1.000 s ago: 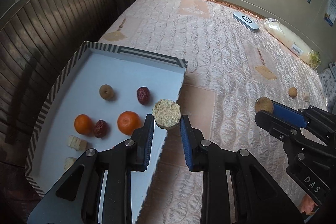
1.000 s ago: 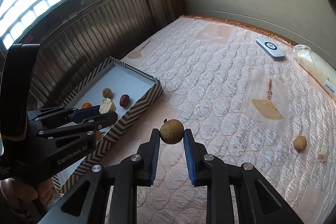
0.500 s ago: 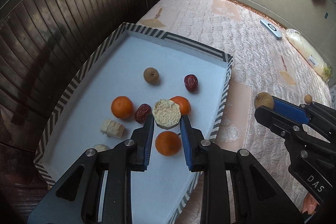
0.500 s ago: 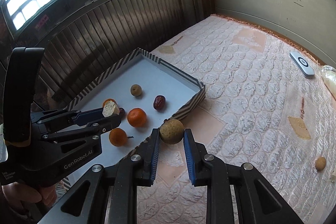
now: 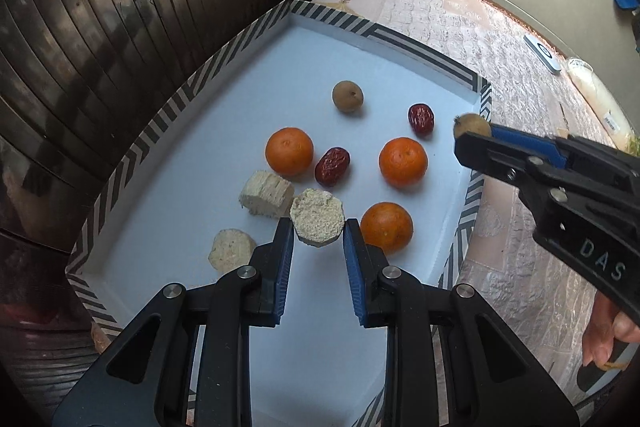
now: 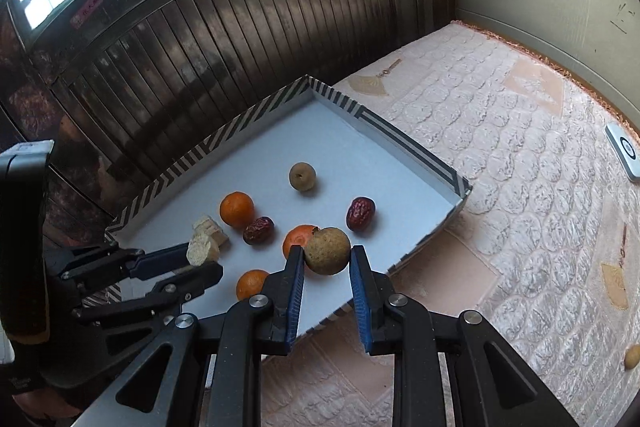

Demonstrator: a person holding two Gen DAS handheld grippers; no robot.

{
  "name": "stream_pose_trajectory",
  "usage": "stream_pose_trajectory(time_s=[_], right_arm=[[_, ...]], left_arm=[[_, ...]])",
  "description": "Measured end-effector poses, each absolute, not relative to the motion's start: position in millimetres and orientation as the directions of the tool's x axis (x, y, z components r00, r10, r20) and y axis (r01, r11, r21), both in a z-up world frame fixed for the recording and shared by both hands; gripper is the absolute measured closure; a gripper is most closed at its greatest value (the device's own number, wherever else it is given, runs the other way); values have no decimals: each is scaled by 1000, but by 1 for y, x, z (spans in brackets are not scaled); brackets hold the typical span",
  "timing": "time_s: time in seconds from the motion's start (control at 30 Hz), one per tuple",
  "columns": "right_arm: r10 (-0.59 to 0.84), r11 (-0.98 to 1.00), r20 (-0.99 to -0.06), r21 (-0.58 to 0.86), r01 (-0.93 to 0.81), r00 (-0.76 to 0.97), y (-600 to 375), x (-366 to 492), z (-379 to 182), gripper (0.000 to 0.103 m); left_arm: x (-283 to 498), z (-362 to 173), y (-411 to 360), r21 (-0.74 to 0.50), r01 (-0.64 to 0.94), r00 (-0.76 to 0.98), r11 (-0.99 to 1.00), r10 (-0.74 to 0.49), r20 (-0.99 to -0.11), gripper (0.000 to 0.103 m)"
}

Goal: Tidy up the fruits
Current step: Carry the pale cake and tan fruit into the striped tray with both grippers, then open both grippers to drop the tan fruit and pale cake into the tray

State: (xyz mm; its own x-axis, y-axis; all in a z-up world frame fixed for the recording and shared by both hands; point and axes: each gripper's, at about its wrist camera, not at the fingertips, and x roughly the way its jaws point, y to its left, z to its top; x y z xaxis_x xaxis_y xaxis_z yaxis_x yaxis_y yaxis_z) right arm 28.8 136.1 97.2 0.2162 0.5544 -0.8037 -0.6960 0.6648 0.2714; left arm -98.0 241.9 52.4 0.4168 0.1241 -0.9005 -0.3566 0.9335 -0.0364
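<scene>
My left gripper (image 5: 318, 233) is shut on a pale cut sugarcane chunk (image 5: 317, 217), held above the white tray with the striped rim (image 5: 188, 99). My right gripper (image 6: 326, 255) is shut on a brown longan (image 6: 327, 250) over the tray's near right edge; in the left wrist view that longan (image 5: 471, 125) shows at the tray's right rim. In the tray lie three oranges (image 5: 289, 151), two red dates (image 5: 332, 166), another longan (image 5: 347, 96) and two more sugarcane chunks (image 5: 266, 193).
The tray rests on a quilted pink mattress (image 6: 520, 155) beside a dark slatted wooden wall (image 6: 224, 39). One more longan (image 6: 632, 357) lies on the mattress at the far right. A white remote (image 6: 624, 151) sits near the back wall. A hand (image 5: 608, 327) grips the right tool.
Both grippers have moved left from over the mattress to over the tray, still gripping the sugarcane chunk and the longan. The tray now fills more of both views.
</scene>
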Motion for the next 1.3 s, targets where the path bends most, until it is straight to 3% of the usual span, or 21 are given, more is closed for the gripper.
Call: stream_pose_trajectory(time_s=[0.9,1.03,1.23,1.3], right_arm=[[509,624,-850,256,-738,136,210,65,50,81],[507,626,-848,242,-742,151,207,61,51,68],[537,632,-826,258,-731,172,194,55,65,68],[542,637,-820,258,-727,184,186,52,71,68]], left_arm=[[-105,26,250,-47,-407,364,912,115,-924,78],[-105,26,250,-43,-416,363,909,122,-924,78],[-105,28,250,-37,-427,353,903,129,-927,78],[-105,33,249,-24,-431,357,902,145,-923,67]])
